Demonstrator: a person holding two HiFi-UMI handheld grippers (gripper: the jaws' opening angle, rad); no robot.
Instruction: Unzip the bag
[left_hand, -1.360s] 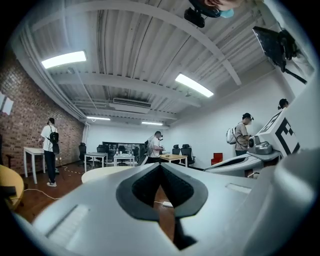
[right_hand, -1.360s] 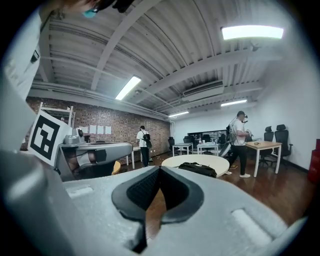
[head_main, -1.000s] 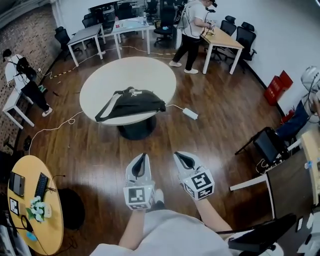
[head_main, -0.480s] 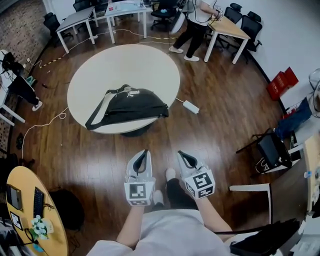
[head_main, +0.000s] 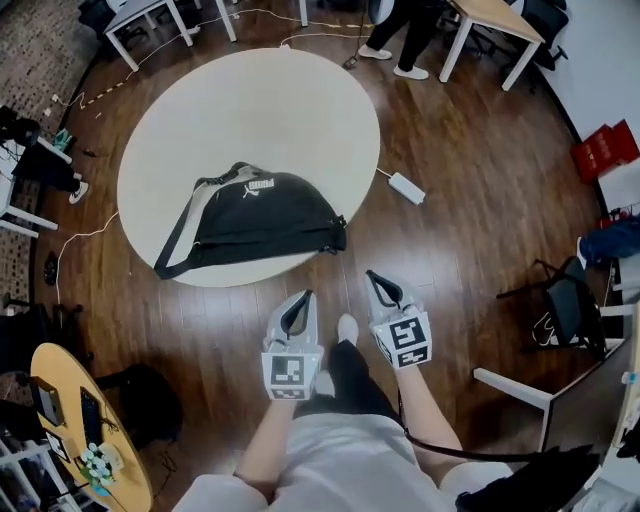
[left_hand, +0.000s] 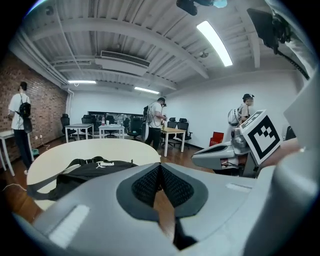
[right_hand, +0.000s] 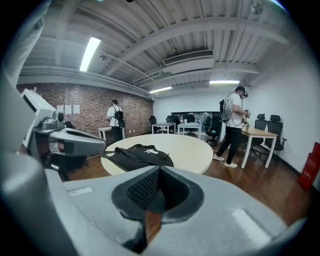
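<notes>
A black bag (head_main: 255, 215) is lying flat near the front edge of a round table (head_main: 260, 110), strap trailing left, looking zipped shut. We are holding the left gripper (head_main: 301, 303) and right gripper (head_main: 379, 288) side by side, low before our body, well apart from the bag. The jaws of these 2 grippers are sitting pressed together, gripping nothing, likely because we are standing too far off to reach the zip.
</notes>
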